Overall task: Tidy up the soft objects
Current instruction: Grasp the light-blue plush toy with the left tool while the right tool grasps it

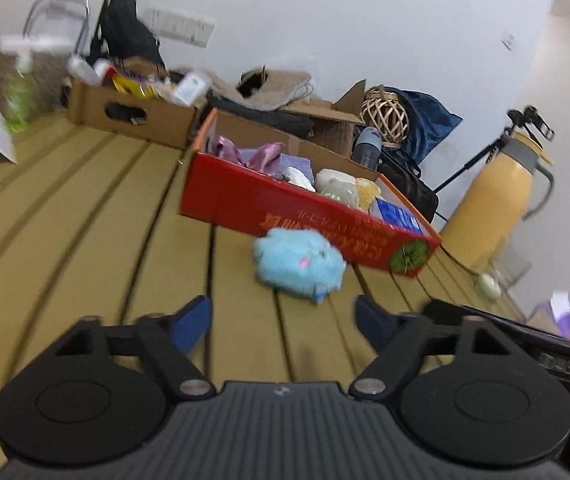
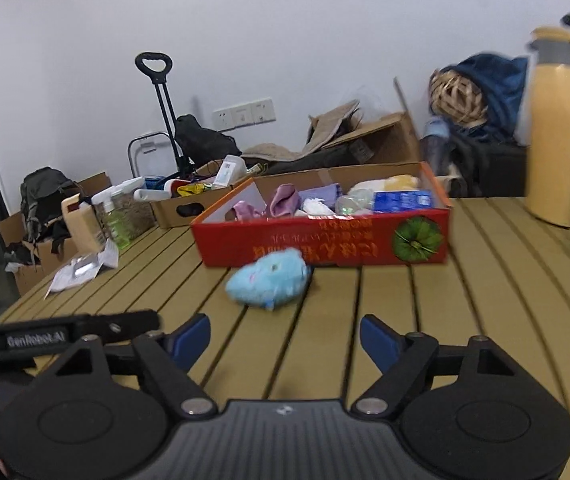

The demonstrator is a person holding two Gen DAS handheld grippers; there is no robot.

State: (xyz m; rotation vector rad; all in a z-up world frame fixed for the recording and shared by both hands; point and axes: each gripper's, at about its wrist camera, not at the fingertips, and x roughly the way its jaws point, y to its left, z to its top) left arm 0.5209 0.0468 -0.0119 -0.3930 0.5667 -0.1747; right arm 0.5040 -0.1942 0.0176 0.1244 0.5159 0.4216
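Both my left hand-held gripper (image 1: pixel 283 318) and right hand-held gripper (image 2: pixel 285 338) stand wide, holding nothing. The blue plush (image 1: pixel 299 264) (image 2: pixel 269 278) lies on the counter (image 1: pixel 85 216) (image 2: pixel 465 300), touching the red box's (image 1: pixel 305 216) (image 2: pixel 325 236) near wall.

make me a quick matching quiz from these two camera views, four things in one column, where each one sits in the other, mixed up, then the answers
1. blue plush toy
2. purple cloth
3. yellow flask
4. spray bottle

A. inside the red box
B. on the table, right of the box
C. on the slats just in front of the box
D. table's far left edge

Pairs: 1-C, 2-A, 3-B, 4-D
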